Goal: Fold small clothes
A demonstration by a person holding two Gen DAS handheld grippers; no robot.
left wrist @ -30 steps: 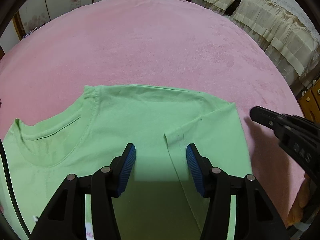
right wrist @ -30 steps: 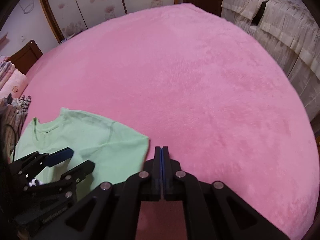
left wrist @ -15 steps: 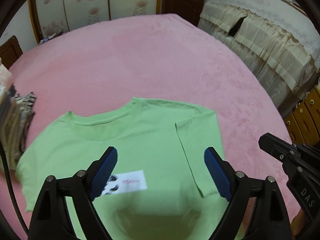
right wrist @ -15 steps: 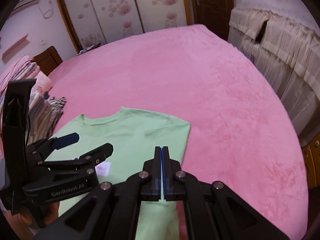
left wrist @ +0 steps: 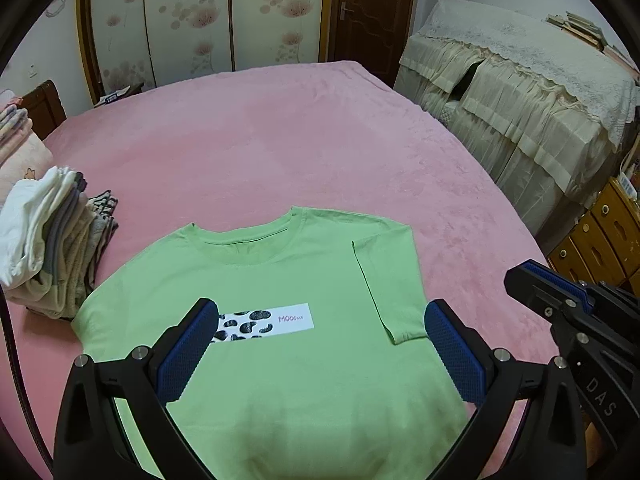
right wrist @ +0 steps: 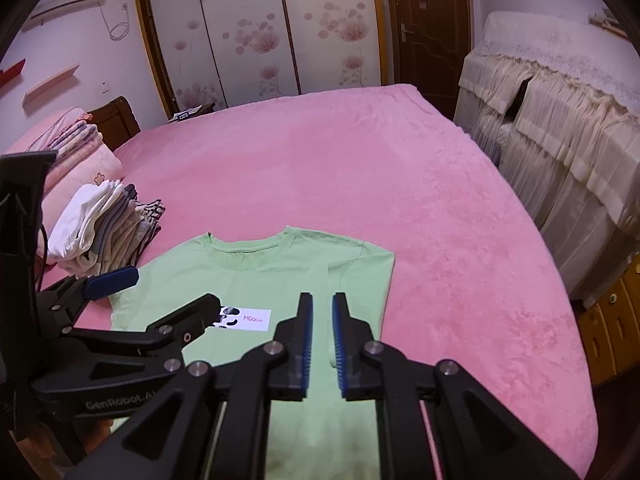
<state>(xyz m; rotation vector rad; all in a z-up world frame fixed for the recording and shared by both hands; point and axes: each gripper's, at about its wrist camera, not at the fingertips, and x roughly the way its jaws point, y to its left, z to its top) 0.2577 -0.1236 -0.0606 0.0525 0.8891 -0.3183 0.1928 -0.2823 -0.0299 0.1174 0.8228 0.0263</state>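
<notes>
A light green T-shirt [left wrist: 280, 272] [right wrist: 280, 276] lies flat, front up, on the pink bed cover [left wrist: 280, 140]. Its right sleeve [left wrist: 388, 280] is folded in over the body. A white printed label [left wrist: 276, 320] crosses the chest. My left gripper [left wrist: 320, 312] [right wrist: 172, 290] hovers above the shirt's lower part, its jaws opening wide with nothing between them. My right gripper [right wrist: 322, 300] [left wrist: 532, 276] hangs above the folded sleeve side. Its jaws are opening, a narrow gap shows, and they hold nothing.
A stack of folded clothes [left wrist: 48, 248] [right wrist: 104, 232] sits left of the shirt, with pillows and blankets [right wrist: 68, 148] behind it. Cream-covered furniture [left wrist: 520, 100] and wooden drawers [left wrist: 596, 236] stand off the bed's right edge. Wardrobe doors [right wrist: 260, 32] line the far wall.
Both grippers have lifted up and back from the shirt, so the whole shirt and its label now show. The left jaws spread wide; the right jaws, shut before, have parted slightly.
</notes>
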